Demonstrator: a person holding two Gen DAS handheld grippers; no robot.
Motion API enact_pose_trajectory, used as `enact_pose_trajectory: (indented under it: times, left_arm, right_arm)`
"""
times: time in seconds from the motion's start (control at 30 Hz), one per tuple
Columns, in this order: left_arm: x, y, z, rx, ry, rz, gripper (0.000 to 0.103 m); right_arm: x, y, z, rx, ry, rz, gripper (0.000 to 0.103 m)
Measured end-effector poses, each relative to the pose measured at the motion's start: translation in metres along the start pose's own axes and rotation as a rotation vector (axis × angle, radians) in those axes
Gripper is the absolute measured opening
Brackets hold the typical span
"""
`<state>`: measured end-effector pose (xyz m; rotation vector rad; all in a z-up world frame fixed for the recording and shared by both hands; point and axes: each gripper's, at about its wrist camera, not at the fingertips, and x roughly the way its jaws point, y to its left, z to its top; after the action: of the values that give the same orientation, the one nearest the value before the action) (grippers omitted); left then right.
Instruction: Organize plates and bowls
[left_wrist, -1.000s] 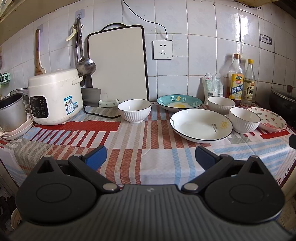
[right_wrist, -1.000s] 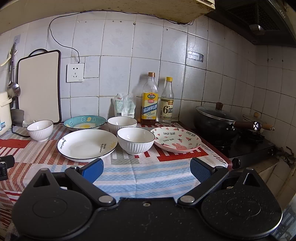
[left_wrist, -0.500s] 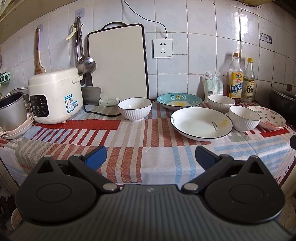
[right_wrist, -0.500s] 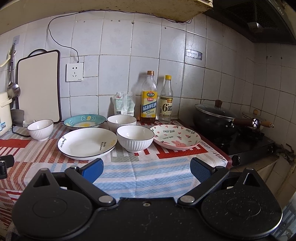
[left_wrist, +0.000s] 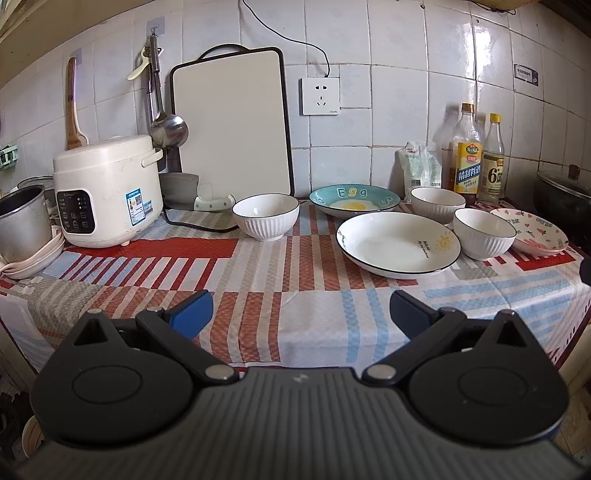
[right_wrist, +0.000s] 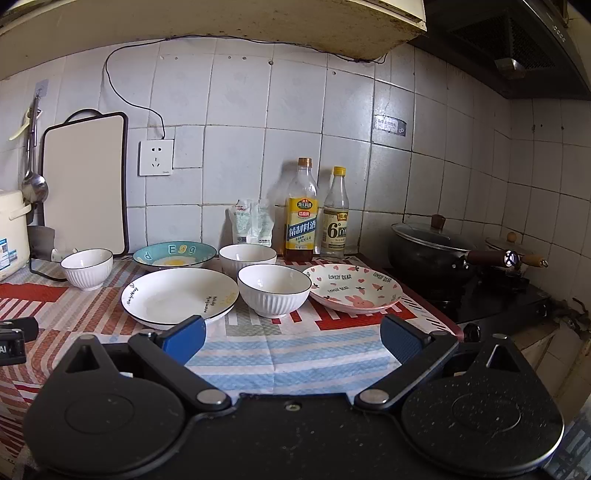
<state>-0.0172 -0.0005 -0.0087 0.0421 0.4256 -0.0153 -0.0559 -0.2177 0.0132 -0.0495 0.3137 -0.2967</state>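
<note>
Striped cloth in red, white and blue covers the bench (left_wrist: 258, 280), on which all crockery stands. Left tongs (left_wrist: 301, 312) spread wide, empty, above the near edge of the bench, well apart from every dish. Right tongs (right_wrist: 291, 338) likewise spread wide and empty, near the front of the white plate (right_wrist: 177, 295) and the near ribbed bowl (right_wrist: 274, 290).

Crockery, as seen from the left wrist view:
- Lone ribbed bowl (left_wrist: 266, 216) stands upright near the rice cooker (left_wrist: 107, 192), apart from the rest.
- Teal egg plate (left_wrist: 354, 199) sits at the back, just behind the white plate (left_wrist: 399, 243).
- Back ribbed bowl (left_wrist: 437, 203) stands in front of the two bottles (left_wrist: 478, 155).
- Near ribbed bowl (left_wrist: 484, 232) sits between the white plate and the pink rabbit plate (left_wrist: 532, 234); whether the rims touch cannot be told.

No dishes are stacked. Cutting board (left_wrist: 232, 122) leans on the tiled wall. Lidded black pan (right_wrist: 432, 247) rests on the stove to the right.
</note>
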Motion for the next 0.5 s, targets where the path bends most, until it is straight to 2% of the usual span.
enact_pose_trajectory:
  times: [0.27,0.4,0.5]
  left_arm:
    - [-0.001,-0.001,0.000,0.019,-0.023,-0.010,0.103]
    - [0.000,0.003,0.011,0.025,-0.035,-0.032,0.103]
    - [-0.006,0.009,0.024,0.018,-0.092,-0.052,0.103]
  right_arm:
    - [0.005,-0.004,-0.002,0.002,-0.006,0.013,0.102]
    - [0.008,-0.006,0.001,-0.001,-0.032,0.047,0.102]
    - [0.002,-0.008,0.010,-0.008,-0.075,0.118,0.102]
